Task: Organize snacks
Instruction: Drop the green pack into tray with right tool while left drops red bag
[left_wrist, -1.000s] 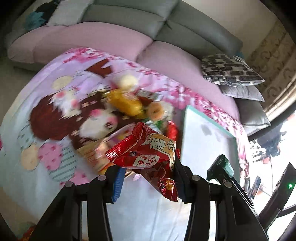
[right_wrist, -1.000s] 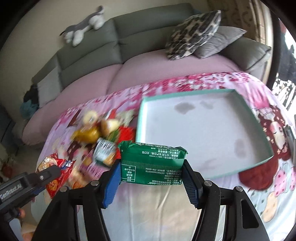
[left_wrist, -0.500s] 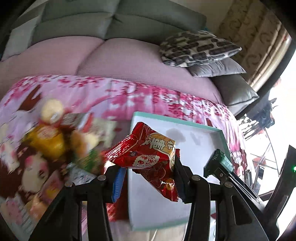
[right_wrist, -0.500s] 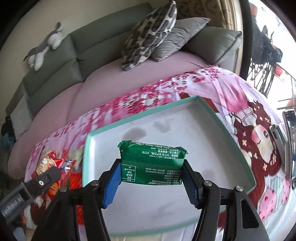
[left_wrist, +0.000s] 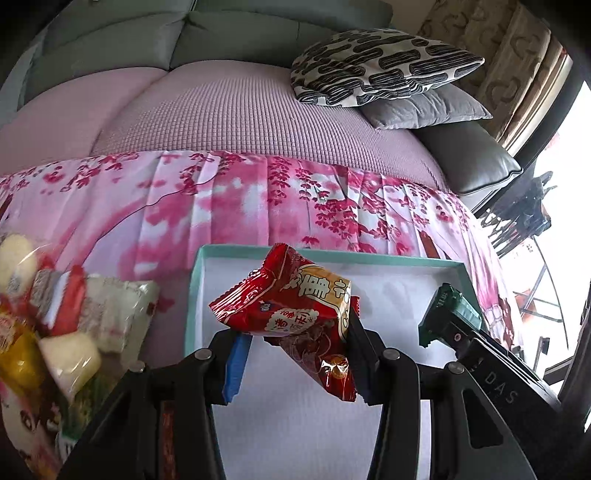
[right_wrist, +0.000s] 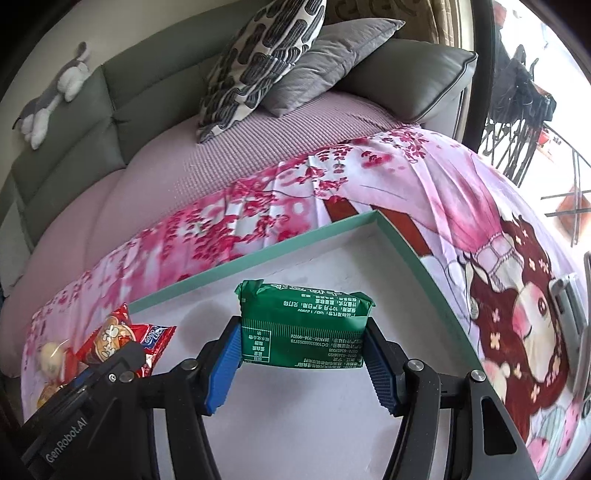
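Observation:
My left gripper is shut on a red snack packet and holds it above the left part of a shallow white tray with a teal rim. Its blue pads pinch the packet's lower sides. My right gripper is shut on a green snack packet over the same tray, near its far right corner. In the right wrist view the red packet and the left gripper's black body show at lower left. The green packet appears at the right of the left wrist view.
A pile of loose snacks lies on the pink flowered cloth left of the tray. Behind stands a sofa with a patterned cushion and a grey cushion. A plush toy lies on the sofa back.
Both grippers have swung right from over the snack pile to over the tray and sunk a little, each still carrying its packet. The tray looms larger.

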